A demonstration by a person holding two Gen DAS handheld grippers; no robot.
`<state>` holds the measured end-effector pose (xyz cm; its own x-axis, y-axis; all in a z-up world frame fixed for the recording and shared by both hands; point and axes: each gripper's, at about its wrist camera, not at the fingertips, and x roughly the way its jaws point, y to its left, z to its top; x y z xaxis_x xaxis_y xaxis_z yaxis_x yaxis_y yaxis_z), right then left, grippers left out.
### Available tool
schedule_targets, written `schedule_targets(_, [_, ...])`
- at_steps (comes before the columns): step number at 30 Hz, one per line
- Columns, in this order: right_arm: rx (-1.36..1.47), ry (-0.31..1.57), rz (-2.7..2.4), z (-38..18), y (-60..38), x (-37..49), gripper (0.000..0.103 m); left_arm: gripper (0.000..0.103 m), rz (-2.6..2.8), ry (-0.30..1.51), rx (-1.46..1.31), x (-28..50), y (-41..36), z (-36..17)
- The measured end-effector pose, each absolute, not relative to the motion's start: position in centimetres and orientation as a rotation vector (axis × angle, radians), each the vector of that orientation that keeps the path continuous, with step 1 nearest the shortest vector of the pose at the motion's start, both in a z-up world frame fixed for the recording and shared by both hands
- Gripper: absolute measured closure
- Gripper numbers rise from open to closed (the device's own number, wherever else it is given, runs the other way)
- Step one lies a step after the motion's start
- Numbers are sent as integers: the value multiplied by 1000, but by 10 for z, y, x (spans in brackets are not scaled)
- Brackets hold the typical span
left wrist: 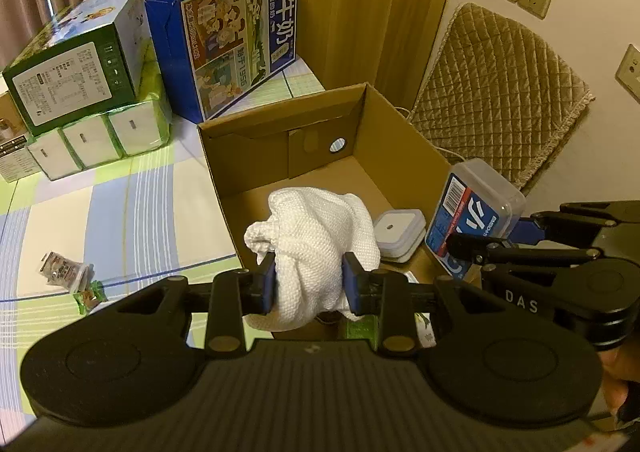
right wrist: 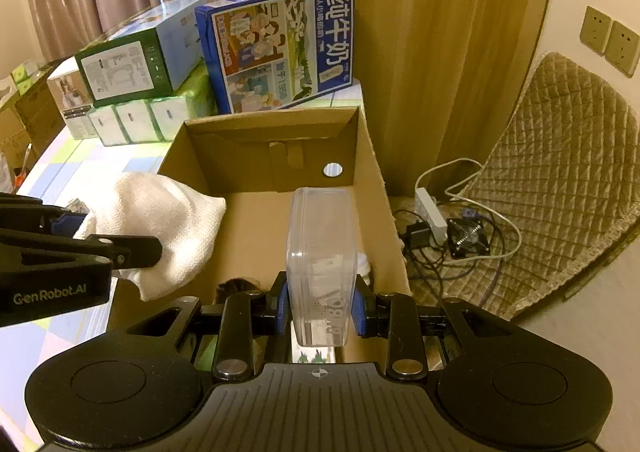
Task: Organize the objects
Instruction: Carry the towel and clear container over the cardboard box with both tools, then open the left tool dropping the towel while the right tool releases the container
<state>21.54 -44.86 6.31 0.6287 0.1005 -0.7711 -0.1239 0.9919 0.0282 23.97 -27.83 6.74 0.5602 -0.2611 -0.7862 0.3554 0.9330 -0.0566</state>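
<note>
Left wrist view only: small white square gadget (left wrist: 398, 230) on floor of open brown cardboard box (left wrist: 404, 119), crumpled snack wrappers (left wrist: 66, 272) at 9 o'clock. Right wrist view only: white power strip (right wrist: 432, 211) at 3 o'clock. Left gripper (left wrist: 309, 284) pinching bunched white woven cloth (left wrist: 320, 244) over box's near-left rim. Right gripper (right wrist: 321, 308) clamping clear plastic lidded container (right wrist: 322, 252), level, above box interior.

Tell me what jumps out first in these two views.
Both grippers are loaded over the open cardboard box: the left gripper clamps a bunched white cloth, the right gripper a clear plastic case. Behind the box stands a blue milk carton.
</note>
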Motion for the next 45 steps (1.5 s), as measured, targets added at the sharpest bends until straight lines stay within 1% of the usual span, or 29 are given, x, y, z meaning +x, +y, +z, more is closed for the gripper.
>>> schedule_targets(15, [-2,893,120,54,-456,252,75,73,-353,903,133,288,-282,62])
schedule_targets(16, [-1,895,120,53,-456,253,75,66,-354,894,138,290,-283,62])
schedule_targets(18, [2,896,118,51,-457,254,75,58,-349,878,144,291,-283,64])
schedule_targets(22, [9,903,124,47,-457,254,75,58,-346,843,161,290,-280,70])
schedule_targets(37, [43,912,165,47,-439,265,75,57,-331,858,201,279,-262,65])
schedule_targets(41, [50,873,165,51,-439,266,75,56,-326,860,195,280,-259,65])
schedule_targets(44, [59,854,164,56,-444,267,73,51,-319,859,191,280,-256,65])
schedule_targets(45, [50,847,165,57,-444,265,70,50,-317,858,190,280,-255,65])
